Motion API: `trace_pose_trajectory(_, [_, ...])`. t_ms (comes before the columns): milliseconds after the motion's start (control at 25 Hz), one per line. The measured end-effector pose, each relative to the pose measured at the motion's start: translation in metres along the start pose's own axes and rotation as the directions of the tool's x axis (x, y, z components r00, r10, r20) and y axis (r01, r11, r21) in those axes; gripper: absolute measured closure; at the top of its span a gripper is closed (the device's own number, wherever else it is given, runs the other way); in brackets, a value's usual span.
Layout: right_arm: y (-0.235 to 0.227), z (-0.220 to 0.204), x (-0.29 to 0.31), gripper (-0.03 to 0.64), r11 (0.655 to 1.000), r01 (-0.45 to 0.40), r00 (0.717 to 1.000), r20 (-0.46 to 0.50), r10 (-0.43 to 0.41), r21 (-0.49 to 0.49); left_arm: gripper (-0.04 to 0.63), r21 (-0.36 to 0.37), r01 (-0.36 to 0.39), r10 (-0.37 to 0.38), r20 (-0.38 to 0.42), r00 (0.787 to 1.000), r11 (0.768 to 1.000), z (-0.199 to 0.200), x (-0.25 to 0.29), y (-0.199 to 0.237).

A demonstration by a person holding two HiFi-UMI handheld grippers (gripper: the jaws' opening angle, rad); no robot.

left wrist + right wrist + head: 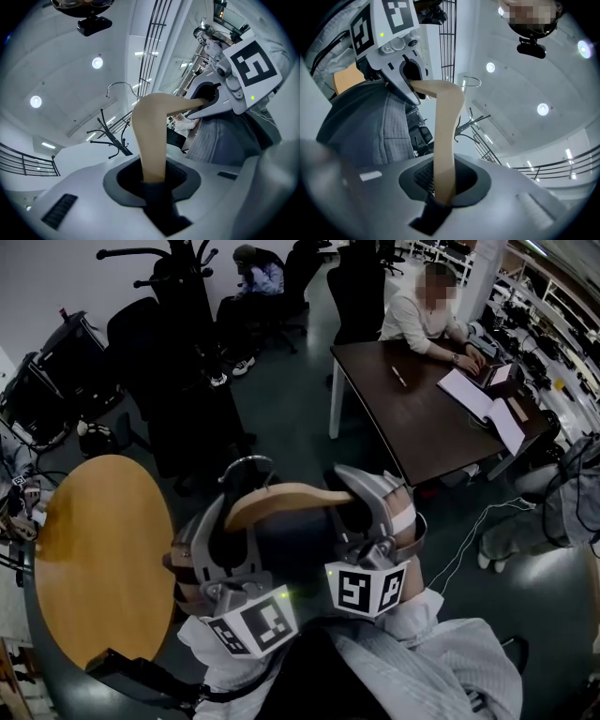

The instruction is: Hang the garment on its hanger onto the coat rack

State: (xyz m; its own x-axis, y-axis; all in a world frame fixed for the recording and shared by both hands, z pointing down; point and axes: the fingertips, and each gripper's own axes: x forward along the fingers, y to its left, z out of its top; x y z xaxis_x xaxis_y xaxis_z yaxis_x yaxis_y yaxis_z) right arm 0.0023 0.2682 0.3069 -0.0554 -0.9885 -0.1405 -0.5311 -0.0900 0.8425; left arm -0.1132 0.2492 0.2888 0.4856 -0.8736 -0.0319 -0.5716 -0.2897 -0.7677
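A light wooden hanger [286, 498] with a metal hook [246, 465] is held level in front of me, a dark grey garment [291, 554] draped under it. My left gripper [220, 549] is shut on the hanger's left arm [150, 136]. My right gripper [370, 521] is shut on the right arm [445, 140]. Each gripper view shows the other gripper on the far end: the right one [234, 79] and the left one [393, 42]. The black coat rack [183, 296] stands ahead at the upper left, well away from the hook.
A round wooden table [98, 559] is close on my left. A dark desk [422, 409] with a seated person [422, 315] stands at the right. Black office chairs [141, 343] crowd around the rack's base. Another person [258, 273] sits at the back.
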Motion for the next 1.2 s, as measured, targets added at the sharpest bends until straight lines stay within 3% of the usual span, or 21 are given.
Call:
trace_pose_trajectory(360, [0.008,-0.015,0.133,0.569,0.999,0.035,0.999,0.002,-0.036,0.031,0.511,0.032,-0.001,0.000,0.033,0.999,0.999,-0.046,0.119,0.044])
trace_pose_trajectory(840, [0.015,-0.055,0.250,0.569,0.999,0.007,0.999,0.035,-0.009,0.050,0.511,0.040,-0.015,0.015,-0.001,1.000,0.999,-0.081,0.231,0.058])
trace_pose_trajectory(1200, [-0.029,-0.089,0.345,0.568,0.999,-0.039,0.978,0.207,0.030,0.036,0.511,0.047,-0.161,0.165,-0.107,0.980,0.986,-0.062,0.319,0.076])
